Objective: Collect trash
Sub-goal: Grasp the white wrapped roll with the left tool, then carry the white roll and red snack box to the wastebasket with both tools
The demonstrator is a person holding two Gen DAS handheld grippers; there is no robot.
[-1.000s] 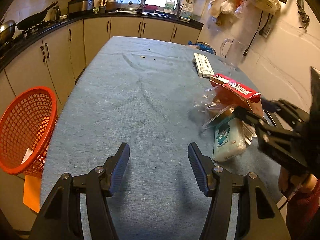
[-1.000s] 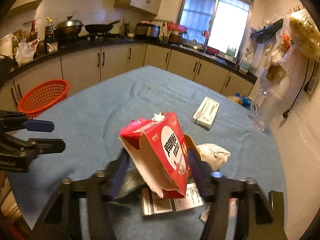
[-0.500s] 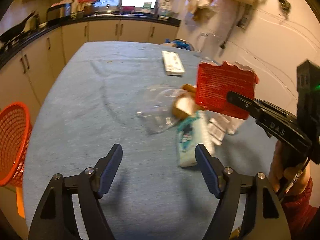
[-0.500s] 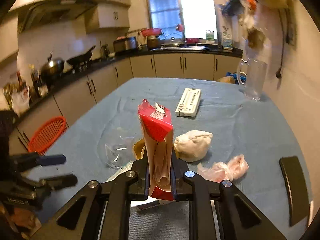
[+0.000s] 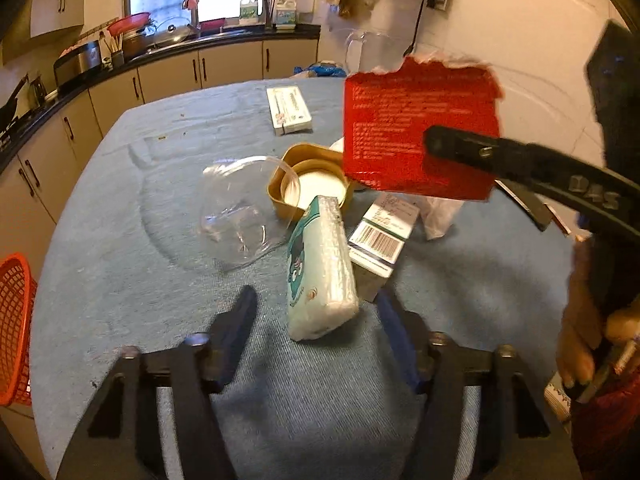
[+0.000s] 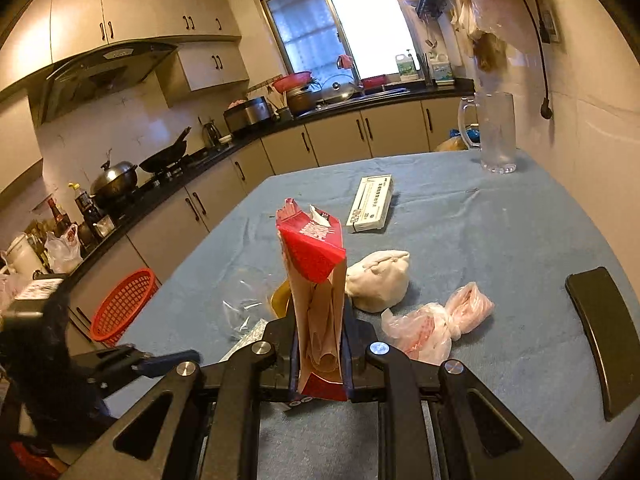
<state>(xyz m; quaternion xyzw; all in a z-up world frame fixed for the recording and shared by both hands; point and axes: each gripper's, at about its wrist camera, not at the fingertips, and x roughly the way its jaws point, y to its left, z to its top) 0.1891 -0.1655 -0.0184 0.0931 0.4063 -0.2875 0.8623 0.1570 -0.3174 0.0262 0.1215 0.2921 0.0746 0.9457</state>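
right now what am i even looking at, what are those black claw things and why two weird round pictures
Each claw is a hand-held two-finger gripper with a fisheye camera that looks along its fingers, so each picture is one gripper's view. The right gripper is shut on a torn red carton, lifted above the table. The left gripper is closing, its jaws either side of a tissue pack's near end, not touching. Also there: a clear plastic lid, a tan tub, boxes, bags. An orange basket stands beside the table.
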